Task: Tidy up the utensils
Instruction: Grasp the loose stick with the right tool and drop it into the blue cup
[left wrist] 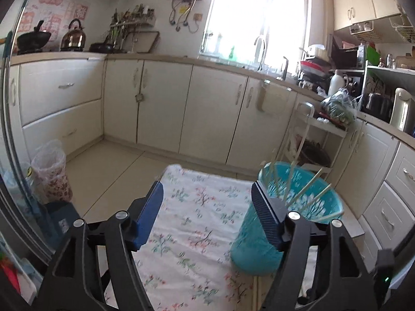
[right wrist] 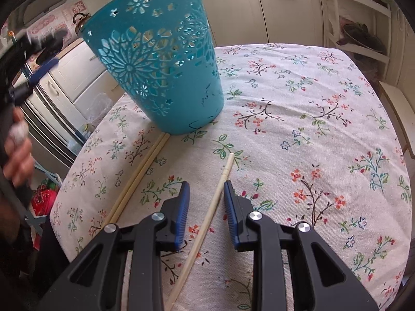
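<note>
Three loose chopsticks on the floral tablecloth [right wrist: 298, 98]: one single chopstick [right wrist: 207, 220] between the right gripper [right wrist: 206, 191]'s narrow, unclosed jaws, a pair [right wrist: 140, 176] touching the teal basket [right wrist: 160, 59]. Likely light, stiff, slippery; best pinched mid-shaft. Several more already inside. Left gripper [left wrist: 207, 194] wide, empty, beside the basket.

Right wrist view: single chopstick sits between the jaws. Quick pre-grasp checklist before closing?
1. Single chopstick between the right gripper jaws: ok.
2. Jaws not yet pressing it: ok, gaps both sides.
3. Chopstick pair outside the jaws: ok.
4. Teal basket upright for the drop: ok; base rests against the pair's tips.
5. Left gripper empty and open: ok.
6. Basket room: ok, a few chopsticks inside.
</note>
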Demonstrator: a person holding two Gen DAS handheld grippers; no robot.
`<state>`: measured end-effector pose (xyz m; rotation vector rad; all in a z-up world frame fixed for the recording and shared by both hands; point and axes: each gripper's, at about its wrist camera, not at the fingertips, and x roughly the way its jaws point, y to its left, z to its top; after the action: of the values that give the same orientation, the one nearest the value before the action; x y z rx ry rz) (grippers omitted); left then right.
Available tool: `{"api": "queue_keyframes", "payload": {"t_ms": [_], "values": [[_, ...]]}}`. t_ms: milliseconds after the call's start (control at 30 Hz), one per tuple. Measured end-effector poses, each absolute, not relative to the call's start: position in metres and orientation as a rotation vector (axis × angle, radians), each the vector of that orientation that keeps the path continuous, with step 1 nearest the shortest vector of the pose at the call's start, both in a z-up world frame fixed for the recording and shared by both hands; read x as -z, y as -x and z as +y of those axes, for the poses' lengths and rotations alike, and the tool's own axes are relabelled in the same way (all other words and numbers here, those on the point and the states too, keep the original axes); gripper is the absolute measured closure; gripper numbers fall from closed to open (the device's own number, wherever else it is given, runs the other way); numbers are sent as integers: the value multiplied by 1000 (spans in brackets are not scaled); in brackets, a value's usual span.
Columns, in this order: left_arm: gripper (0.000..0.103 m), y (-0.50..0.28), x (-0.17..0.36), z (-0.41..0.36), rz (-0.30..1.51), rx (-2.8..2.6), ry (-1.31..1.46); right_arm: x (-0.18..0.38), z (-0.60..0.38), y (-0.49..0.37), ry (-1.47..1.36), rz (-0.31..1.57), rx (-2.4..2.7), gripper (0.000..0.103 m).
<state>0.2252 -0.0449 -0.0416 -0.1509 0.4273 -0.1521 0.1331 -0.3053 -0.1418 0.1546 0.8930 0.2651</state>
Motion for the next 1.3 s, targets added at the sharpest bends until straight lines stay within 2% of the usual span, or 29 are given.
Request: {"api": "queue_keyframes", "payload": {"t_ms": [67,133,367,500,567,633,700,1033,1300], "values": [[35,-230,70,-35,521,142,162,141,-297,-133,-91,902,-284,78],[35,-233,96,-27,592,137,179,139,-286,-133,6,924,-353,89],[32,-242,139,-16,715,149,241,134,-279,-141,79,1021,-339,89],[19,-243,145,-13,719,150,259,133,-261,-140,156,1010,-294,91],[18,-245,147,-14,733,145,265,134,-266,-141,103,1000,-300,92],[17,-246,149,-14,742,145,269,136,-284,-142,-59,1006,-324,97],[15,-247,147,-17,748,144,268,139,-301,-141,-201,996,-347,97],[14,-248,147,-18,757,138,272,99,-344,-117,-599,785,-519,97],[13,-248,147,-21,756,136,260,-7,-333,-127,-631,458,-571,97]]}}
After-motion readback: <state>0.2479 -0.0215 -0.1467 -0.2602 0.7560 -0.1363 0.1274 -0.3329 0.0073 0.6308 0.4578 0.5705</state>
